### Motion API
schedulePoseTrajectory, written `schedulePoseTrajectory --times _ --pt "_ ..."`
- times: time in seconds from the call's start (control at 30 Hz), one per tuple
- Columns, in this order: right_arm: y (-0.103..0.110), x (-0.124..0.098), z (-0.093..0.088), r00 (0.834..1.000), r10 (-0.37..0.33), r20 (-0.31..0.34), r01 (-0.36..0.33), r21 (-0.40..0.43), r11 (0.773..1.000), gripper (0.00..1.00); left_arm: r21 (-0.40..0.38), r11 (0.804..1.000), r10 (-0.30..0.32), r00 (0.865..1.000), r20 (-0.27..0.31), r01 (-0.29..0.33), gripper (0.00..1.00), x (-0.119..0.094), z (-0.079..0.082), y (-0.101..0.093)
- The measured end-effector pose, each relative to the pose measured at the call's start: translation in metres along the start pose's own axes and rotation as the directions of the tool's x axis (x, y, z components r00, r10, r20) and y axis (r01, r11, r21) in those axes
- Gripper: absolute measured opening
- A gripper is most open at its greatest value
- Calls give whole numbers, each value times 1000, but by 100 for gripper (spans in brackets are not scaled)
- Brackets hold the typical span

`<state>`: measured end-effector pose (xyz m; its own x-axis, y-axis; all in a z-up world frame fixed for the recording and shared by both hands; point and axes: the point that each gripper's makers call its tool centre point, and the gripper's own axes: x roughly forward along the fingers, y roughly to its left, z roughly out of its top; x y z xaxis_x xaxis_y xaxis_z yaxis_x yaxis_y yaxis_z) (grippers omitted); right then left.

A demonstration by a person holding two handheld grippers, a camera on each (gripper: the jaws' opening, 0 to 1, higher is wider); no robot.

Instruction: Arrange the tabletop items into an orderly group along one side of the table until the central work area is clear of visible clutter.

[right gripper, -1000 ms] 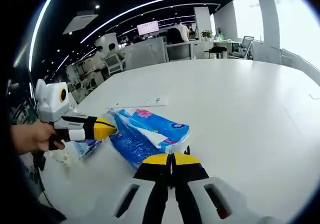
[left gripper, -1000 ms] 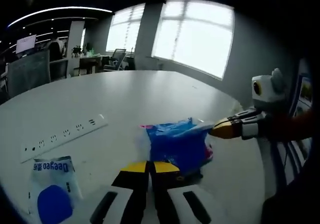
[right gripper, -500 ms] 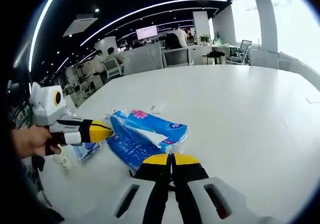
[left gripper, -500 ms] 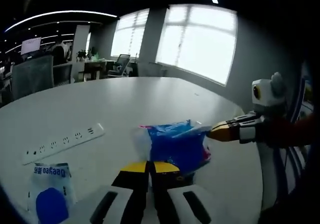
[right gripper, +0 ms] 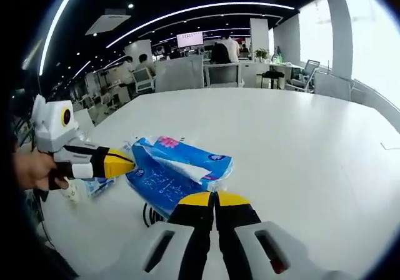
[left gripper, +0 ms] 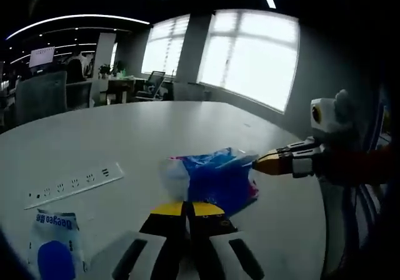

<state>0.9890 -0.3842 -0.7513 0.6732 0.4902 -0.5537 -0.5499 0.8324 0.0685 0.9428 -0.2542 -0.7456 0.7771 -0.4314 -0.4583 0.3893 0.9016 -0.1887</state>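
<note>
A: Looking along the left gripper, its jaws are pressed together at the tissue pack on the tabletop; whether they pinch it, I cannot tell.

B: In the right gripper view, the right gripper looks the same at the pack's other side, probably to move it together.

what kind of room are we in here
Most likely an open-plan office: a large white meeting table, desks with chairs behind it, a wall screen and big windows.
</note>
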Motion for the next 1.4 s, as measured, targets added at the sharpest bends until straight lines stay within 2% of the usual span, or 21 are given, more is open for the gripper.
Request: schedulePoseTrajectory --times 0.23,0.53,0.77,1.1,1.4 --pt "-14 4 4 1000 -6 0 6 -35 999 0 -15 1000 14 1000 1 -14 0 17 1 -2" --pt "-41 11 -3 999 -50 2 50 10 999 0 -9 999 31 999 7 -31 0 45 2 -9" --pt "-59 18 -7 996 -86 21 85 31 996 0 -8 1000 20 1000 -8 -20 1 65 -7 -16" --pt "-75 22 -8 991 -124 40 121 77 990 0 -7 1000 4 999 -33 -4 2 88 -18 -22" --pt "-98 37 -16 986 -165 37 160 119 980 0 13 999 -30 997 -68 31 3 107 -25 -31"
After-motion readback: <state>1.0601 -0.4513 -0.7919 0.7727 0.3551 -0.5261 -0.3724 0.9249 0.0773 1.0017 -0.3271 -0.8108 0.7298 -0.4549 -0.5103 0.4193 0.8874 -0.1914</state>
